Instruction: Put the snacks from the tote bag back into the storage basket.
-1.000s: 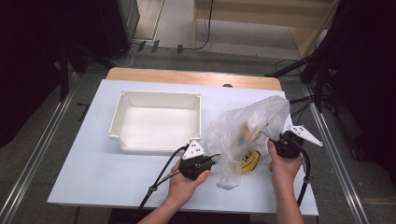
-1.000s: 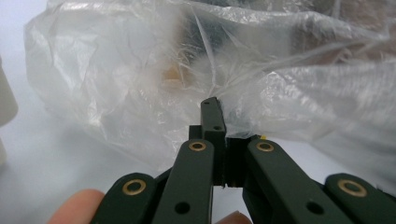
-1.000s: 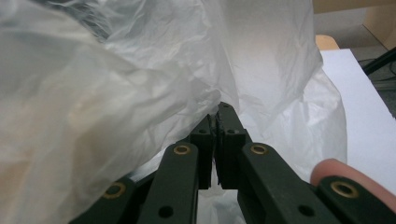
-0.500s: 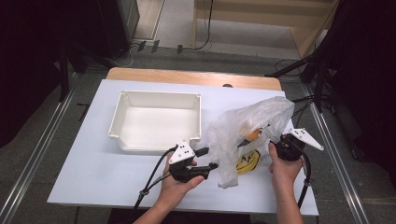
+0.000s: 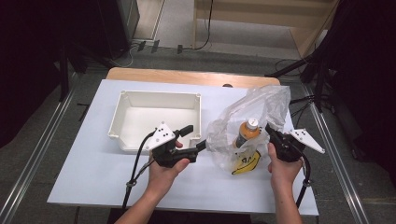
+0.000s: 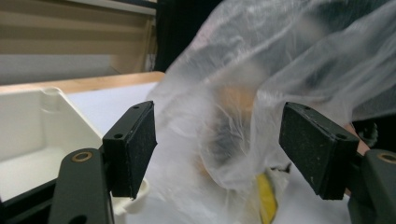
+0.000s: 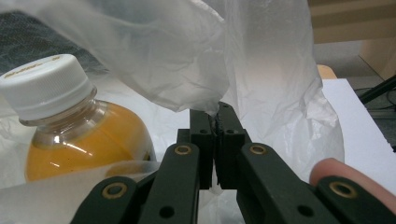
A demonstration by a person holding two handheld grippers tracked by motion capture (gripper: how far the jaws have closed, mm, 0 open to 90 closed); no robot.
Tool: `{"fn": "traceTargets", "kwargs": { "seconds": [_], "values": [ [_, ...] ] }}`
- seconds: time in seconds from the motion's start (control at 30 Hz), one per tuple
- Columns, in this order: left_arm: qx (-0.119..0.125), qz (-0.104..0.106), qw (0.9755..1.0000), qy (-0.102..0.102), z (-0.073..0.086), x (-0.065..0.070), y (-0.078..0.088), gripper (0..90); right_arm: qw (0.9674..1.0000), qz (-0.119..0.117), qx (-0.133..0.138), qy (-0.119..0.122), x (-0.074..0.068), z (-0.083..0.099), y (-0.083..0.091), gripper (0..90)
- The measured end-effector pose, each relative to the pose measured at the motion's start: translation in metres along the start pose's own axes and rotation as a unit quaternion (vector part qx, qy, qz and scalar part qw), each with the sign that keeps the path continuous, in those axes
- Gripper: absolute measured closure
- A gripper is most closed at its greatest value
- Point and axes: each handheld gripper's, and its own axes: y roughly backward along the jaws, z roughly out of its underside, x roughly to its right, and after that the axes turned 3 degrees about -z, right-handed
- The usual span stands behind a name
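Note:
A clear plastic bag point(image 5: 254, 107) stands on the white table, holding an upright bottle of orange drink point(image 5: 246, 132) with a white cap and a yellow banana-like thing point(image 5: 246, 164). My right gripper point(image 5: 272, 133) is shut on the bag's right edge; in the right gripper view the film is pinched between its jaws point(image 7: 215, 133), beside the bottle point(image 7: 84, 140). My left gripper point(image 5: 195, 138) hovers at the bag's left side. Its jaws have just been opening and stand apart point(image 6: 219, 144), with the bag point(image 6: 280, 60) just ahead and nothing pressed between the pads.
A white empty tray point(image 5: 122, 116) sits left of the bag, its near right corner under my left gripper, and shows again as the tray point(image 6: 32, 140). A wooden board edge point(image 5: 187, 77) runs along the table's far side. Cables trail off the right.
My left gripper let go of the bag, opened, and rose up and left toward the tray's corner. The bag's left side dropped free. The right hand has kept still.

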Motion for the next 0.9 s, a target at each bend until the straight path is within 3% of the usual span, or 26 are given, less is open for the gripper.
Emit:
{"fn": "traceTargets", "kwargs": {
  "seconds": [0.1,0.2,0.33,0.5,0.6,0.67,0.8,0.9],
  "values": [
    [0.004,-0.017,0.9998,0.0,-0.006,-0.01,0.005,29.0,1.0,0.001,0.002,-0.005,0.0,0.0,0.001,88.9],
    [0.009,-0.029,0.9994,0.019,-0.011,-0.021,0.006,32.4,1.0,0.001,0.005,-0.005,0.0,-0.001,0.002,88.9],
    [0.009,-0.023,0.9996,0.016,-0.02,-0.018,0.003,36.1,1.0,-0.002,0.005,0.001,-0.004,-0.002,0.002,89.0],
    [0.021,0.005,0.9997,0.005,-0.03,-0.004,-0.002,35.6,1.0,-0.004,0.006,0.007,-0.006,-0.002,0.001,89.0],
    [0.032,0.052,0.9976,0.033,-0.036,0.002,-0.005,31.1,0.9999,-0.004,0.004,0.011,-0.007,-0.002,0.0,89.0],
    [0.032,0.069,0.9965,0.033,-0.038,0.009,-0.007,25.2,0.9998,-0.002,0.002,0.018,-0.009,-0.001,-0.001,89.0],
    [0.02,0.095,0.9953,0.009,-0.032,0.028,-0.015,12.8,0.9997,-0.002,-0.004,0.025,-0.01,0.0,-0.003,88.9],
    [-0.02,0.079,0.9964,-0.022,-0.018,0.035,-0.031,13.4,0.9995,-0.003,-0.008,0.029,-0.01,0.002,-0.003,88.9]
  ]
}}
